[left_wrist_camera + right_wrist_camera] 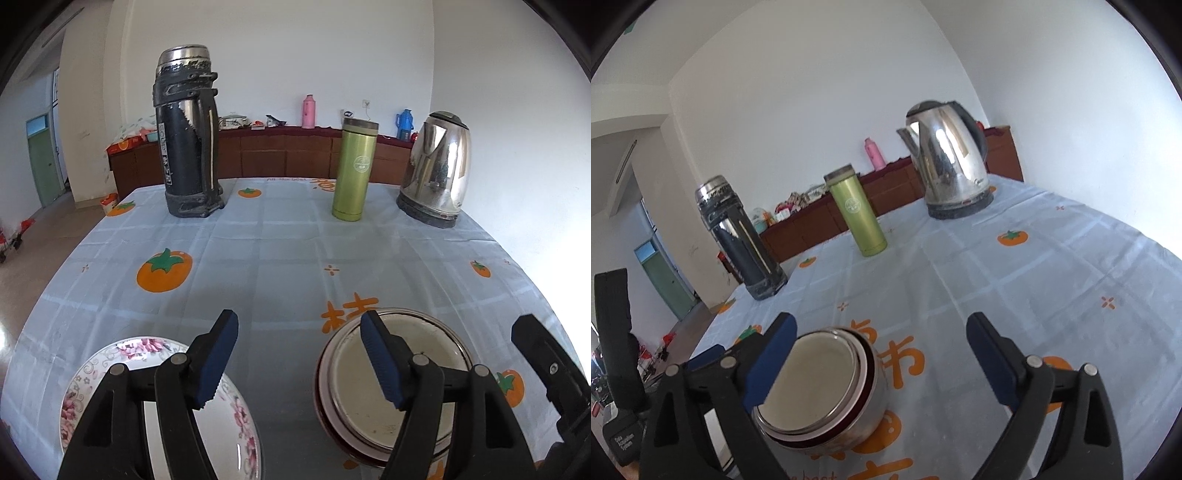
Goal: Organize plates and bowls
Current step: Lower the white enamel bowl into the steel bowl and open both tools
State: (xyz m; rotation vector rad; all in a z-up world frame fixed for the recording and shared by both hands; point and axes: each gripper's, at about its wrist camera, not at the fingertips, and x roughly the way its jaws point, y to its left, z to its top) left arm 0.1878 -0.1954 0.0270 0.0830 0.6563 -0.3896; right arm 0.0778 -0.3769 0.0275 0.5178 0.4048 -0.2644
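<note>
From the left wrist camera, the left gripper (299,356) hangs low over the near part of the table (280,236), its two blue-padded fingers (218,360) spread wide apart and holding nothing. Under its left finger lies a floral plate (92,373), flat on the cloth with its face up, close to the table's near-left edge; the finger overlaps the plate's right half in this view, though contact cannot be judged. Under the right finger sits a stack of bowls (428,373), a steel-rimmed cream bowl nested in a dark red one, mouths up. Plate and stack are apart, with bare cloth between them directly below the gap of the fingers. At the far right, the black body of the right gripper (546,373) shows beside the stack.

Across the back of the table stand a black thermos (188,147), a green flask (352,170) and a steel kettle (437,170), all upright and well away from the dishes; the middle of the cloth between is open.

From the right wrist camera, the right gripper (882,356) is likewise released, its fingers wide. The stack of bowls (820,387) sits upright just beside its left finger, inside the gap toward the left. Open cloth runs to the right of the stack up to the right finger and beyond it to the table's right edge.
</note>
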